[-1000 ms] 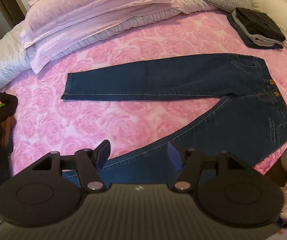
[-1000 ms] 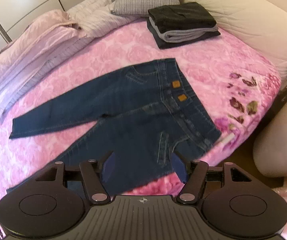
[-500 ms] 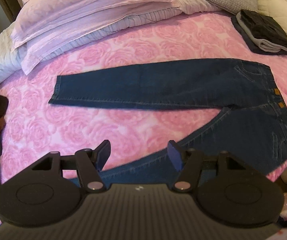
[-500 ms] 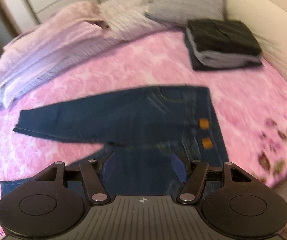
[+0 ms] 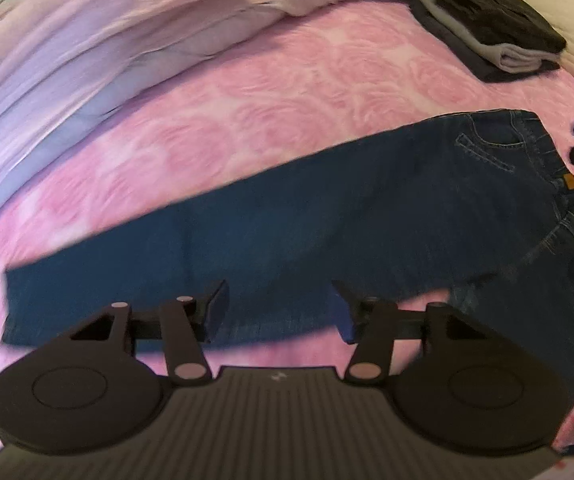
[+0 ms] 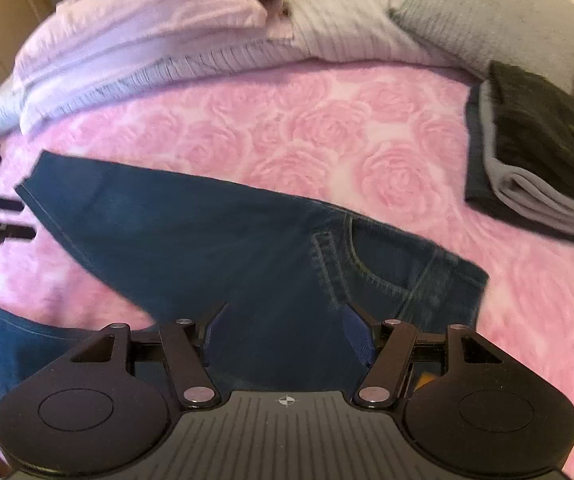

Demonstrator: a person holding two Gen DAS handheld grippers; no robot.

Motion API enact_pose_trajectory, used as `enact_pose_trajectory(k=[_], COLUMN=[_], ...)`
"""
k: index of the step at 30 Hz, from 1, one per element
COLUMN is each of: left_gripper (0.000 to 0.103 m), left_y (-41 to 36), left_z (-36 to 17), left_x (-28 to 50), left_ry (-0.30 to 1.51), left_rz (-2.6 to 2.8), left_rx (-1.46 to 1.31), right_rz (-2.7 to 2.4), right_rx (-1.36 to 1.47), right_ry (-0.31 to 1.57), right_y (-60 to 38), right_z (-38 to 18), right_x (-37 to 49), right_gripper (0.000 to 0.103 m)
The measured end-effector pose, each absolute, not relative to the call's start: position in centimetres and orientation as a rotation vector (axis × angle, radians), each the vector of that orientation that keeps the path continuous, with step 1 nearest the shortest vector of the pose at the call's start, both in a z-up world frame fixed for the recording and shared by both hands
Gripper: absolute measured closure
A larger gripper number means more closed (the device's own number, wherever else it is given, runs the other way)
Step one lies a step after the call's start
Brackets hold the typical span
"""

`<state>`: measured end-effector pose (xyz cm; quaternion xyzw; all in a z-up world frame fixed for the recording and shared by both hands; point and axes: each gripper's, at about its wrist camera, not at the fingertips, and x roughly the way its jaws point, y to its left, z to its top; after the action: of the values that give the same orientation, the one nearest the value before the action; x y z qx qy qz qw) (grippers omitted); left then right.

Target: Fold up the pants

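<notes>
My left hand-held gripper (image 5: 277, 312) was open, its jaws had just been closing a bit, and it held nothing above the lower edge of a jeans leg. My right hand-held gripper (image 6: 285, 332) was open too, empty, over the hip part. The jeans (image 5: 327, 216) lay flat on the pink bed (image 5: 287, 92), long way across it, waist to my right. Only the left view showed the orange tags (image 5: 569, 181). Only the right view showed the grey pillow (image 6: 495, 20). Both showed the folded clothes (image 6: 539, 152).
</notes>
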<state>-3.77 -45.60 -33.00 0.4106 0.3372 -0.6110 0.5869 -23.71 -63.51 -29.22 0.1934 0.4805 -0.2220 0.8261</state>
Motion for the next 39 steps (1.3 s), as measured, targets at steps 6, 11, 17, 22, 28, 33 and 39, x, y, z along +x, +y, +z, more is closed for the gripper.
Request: enact_pose_trajectory(k=[6, 11, 17, 22, 28, 33, 39], left_gripper=[0.058, 0.062, 0.067, 0.067, 0.084, 0.102, 0.102], left_y=[-54.4, -59.9, -62.6, -63.1, -62.4, -59.6, -51.6], left_z=[-37.6, -41.3, -44.2, -45.4, -45.9, -45.2, -38.9], left_x=[-3.4, -1.9, -0.3, 0.7, 0.6, -0.7, -1.8], left_ry=[0.685, 0.637, 0.665, 0.669, 0.64, 0.497, 0.435], left_rz=[-1.592, -1.661, -1.741, -1.764, -1.813, -1.794, -1.653], left_rx=[1.07, 1.212, 1.373, 1.462, 1.476, 1.508, 1.237], right_rz=[-0.374, -0.295, -0.184, -0.12, -0.099, -0.176, -0.328], right_rx=[0.326, 0.24, 0.177, 0.137, 0.169, 0.065, -0.15], right_ry=[1.049, 1.121, 1.204, 1.265, 1.27, 1.202, 1.075], right_y=[-68.9, -72.4, -73.5, -74.0, -74.2, -70.7, -61.8], right_z=[-33.2, -36.6, -39.8, -41.6, -41.9, -39.4, -34.4], right_x=[-18.7, -14.7, -12.3, -11.9, -12.0, -13.6, -17.4], right_gripper=[0.043, 0.043, 0.043, 0.051, 0.086, 0.097, 0.099])
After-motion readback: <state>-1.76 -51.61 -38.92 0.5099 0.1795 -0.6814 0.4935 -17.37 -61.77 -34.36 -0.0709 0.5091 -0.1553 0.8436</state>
